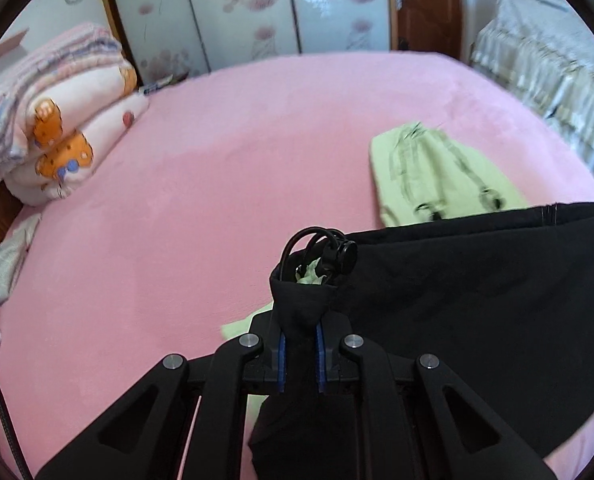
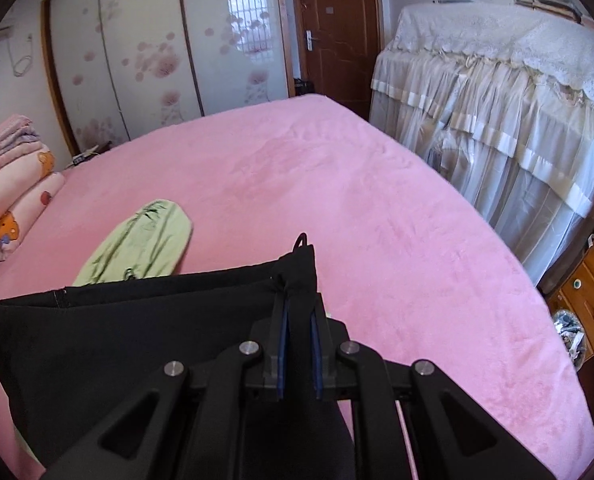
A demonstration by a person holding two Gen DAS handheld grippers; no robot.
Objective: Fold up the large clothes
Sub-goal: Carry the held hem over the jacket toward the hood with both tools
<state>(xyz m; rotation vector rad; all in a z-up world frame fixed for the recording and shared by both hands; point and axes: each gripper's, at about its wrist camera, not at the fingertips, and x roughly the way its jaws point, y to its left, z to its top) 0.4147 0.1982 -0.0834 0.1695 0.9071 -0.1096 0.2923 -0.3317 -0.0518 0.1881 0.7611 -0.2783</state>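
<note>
- One black garment (image 1: 477,292) hangs stretched between the two grippers above the pink bed (image 1: 217,184); it is soft, matte cloth with a stitched hem along its top edge, and what kind of garment it is cannot be told.
- The left gripper (image 1: 300,334) pinches a bunched corner of it between blue pads; a black cord loop (image 1: 309,240) with a round toggle sticks up from that bunch.
- The right gripper (image 2: 299,312) pinches the other corner, where a small loop pokes above the cloth.
- The garment's lower part is cut off by the frame edge and by the gripper arms.
- One pale green garment (image 1: 437,176) with dark line print lies flat on the bed behind the black one, its near edge hidden; a green scrap shows beside the left gripper.
- One stack of folded quilts (image 1: 53,120), pink with orange bear print, sits at the bed's left end.
- Sliding doors (image 2: 157,48), glossy with pink flowers; one brown wooden door (image 2: 337,28).
- Lace-covered furniture (image 2: 497,100) stands right of the bed.
</note>
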